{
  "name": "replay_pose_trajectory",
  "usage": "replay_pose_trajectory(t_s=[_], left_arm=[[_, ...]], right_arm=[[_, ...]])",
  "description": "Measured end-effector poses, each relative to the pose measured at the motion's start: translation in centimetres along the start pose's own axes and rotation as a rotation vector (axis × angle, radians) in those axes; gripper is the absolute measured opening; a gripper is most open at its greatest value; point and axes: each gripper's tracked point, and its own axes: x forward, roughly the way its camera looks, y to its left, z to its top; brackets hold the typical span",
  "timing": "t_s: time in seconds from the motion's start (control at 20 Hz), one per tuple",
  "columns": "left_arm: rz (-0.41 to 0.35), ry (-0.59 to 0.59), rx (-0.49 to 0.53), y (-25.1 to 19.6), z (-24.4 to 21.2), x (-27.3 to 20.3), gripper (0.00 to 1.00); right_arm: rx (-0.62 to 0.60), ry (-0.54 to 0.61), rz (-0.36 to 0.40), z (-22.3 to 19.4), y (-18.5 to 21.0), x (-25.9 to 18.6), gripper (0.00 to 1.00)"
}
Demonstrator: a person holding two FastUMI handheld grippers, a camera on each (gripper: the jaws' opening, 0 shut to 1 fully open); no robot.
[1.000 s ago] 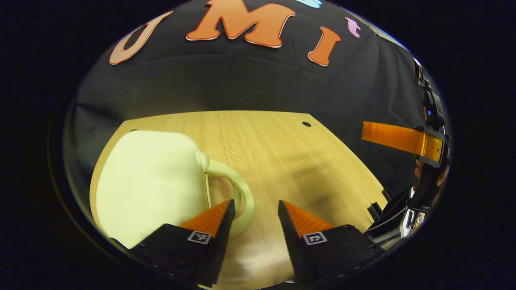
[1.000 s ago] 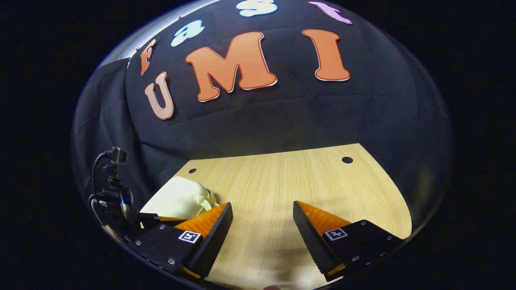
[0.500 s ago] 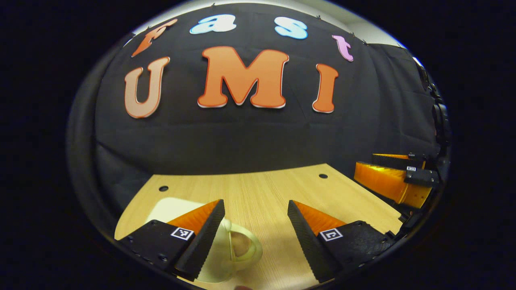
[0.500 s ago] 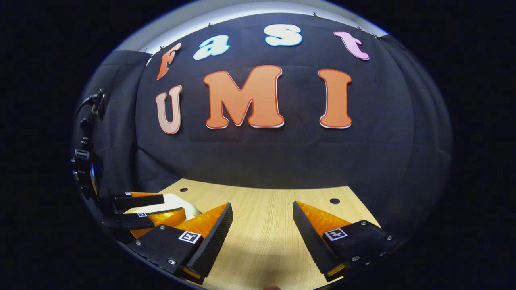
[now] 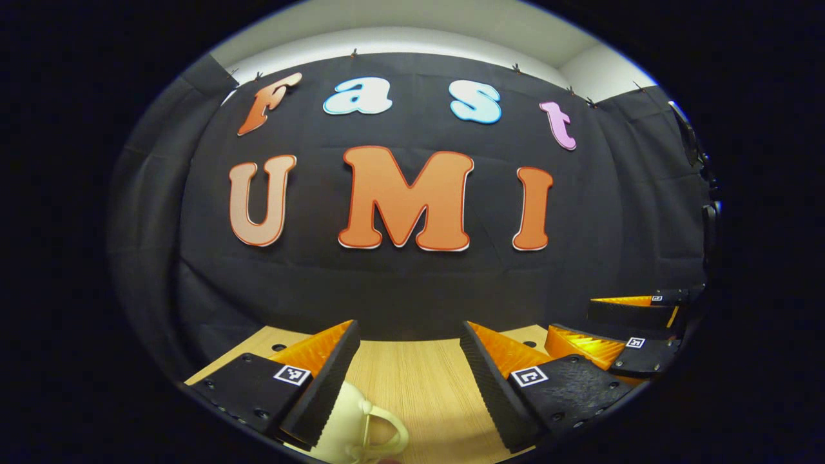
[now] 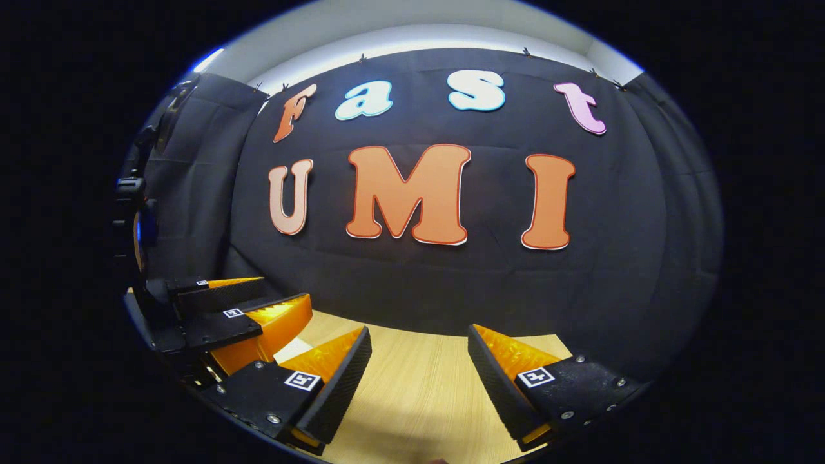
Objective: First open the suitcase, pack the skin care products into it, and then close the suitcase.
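The cream suitcase (image 5: 351, 428) lies closed on the wooden table, and just its rounded corner and loop handle (image 5: 385, 438) peek out at the bottom of the left gripper view. My left gripper (image 5: 409, 332) is open above it, fingers level and pointing at the wall, holding nothing. Its fingers also appear at the left of the right gripper view, as the left gripper (image 6: 254, 299). My right gripper (image 6: 419, 338) is open and empty over bare table. It stands to the right in the left gripper view, as the right gripper (image 5: 606, 316). A sliver of the suitcase (image 6: 290, 350) shows between the two.
The light wooden table (image 6: 419, 386) runs back to the black cloth wall. Small round holes sit near its far corners, one being a hole (image 5: 278, 347). A white wall band shows above the cloth.
Both grippers have tilted up from looking down at the table to looking level at the wall. The suitcase has slid to the bottom edge of view. Both stayed open.
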Motion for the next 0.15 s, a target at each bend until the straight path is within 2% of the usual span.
replay_pose_trajectory(t_s=[0.05, 0.15], left_arm=[[0.008, -0.006, -0.001, 0.03, 0.29, -0.21, 0.94], [-0.011, -0.014, 0.001, -0.89, 0.53, 0.06, 0.97]], right_arm=[[0.001, -0.008, 0.003, 0.23, -0.21, 0.05, 0.95], [-0.007, -0.022, 0.014, 0.66, -0.41, -0.27, 0.95]])
